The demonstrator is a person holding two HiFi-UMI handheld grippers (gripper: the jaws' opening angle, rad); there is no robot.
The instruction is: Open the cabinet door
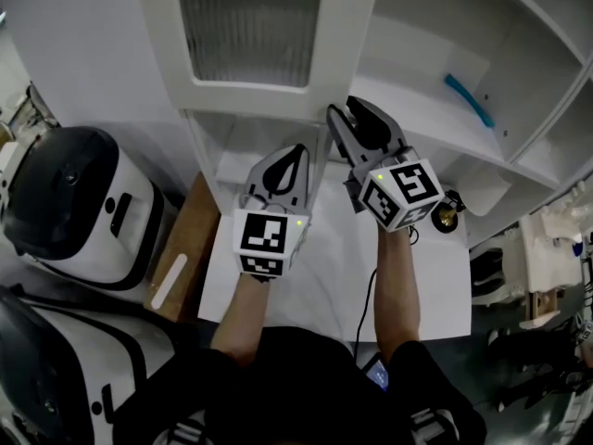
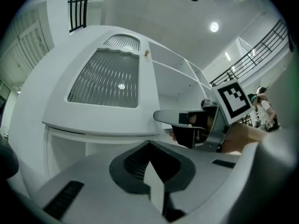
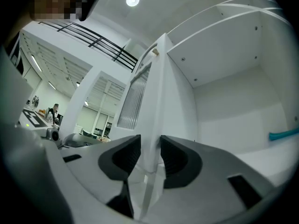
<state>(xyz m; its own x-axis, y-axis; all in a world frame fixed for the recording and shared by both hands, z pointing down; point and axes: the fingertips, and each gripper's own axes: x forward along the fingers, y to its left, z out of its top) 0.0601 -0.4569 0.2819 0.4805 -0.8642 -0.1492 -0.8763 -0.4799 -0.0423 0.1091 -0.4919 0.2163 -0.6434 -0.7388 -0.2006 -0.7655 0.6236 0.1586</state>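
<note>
White cabinet door [image 3: 156, 78] edge clamped between right gripper [image 3: 150, 158] pads; left gripper [image 2: 149, 146] jaws closed, empty; door's lower edge hidden behind them.

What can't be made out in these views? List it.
Teal object: right gripper view, cut off by the frame's edge; head view, too small.
Right tongs pressing the cabinet door? Right gripper view, contact unclear.
Behind the door: head view, door hides it.
</note>
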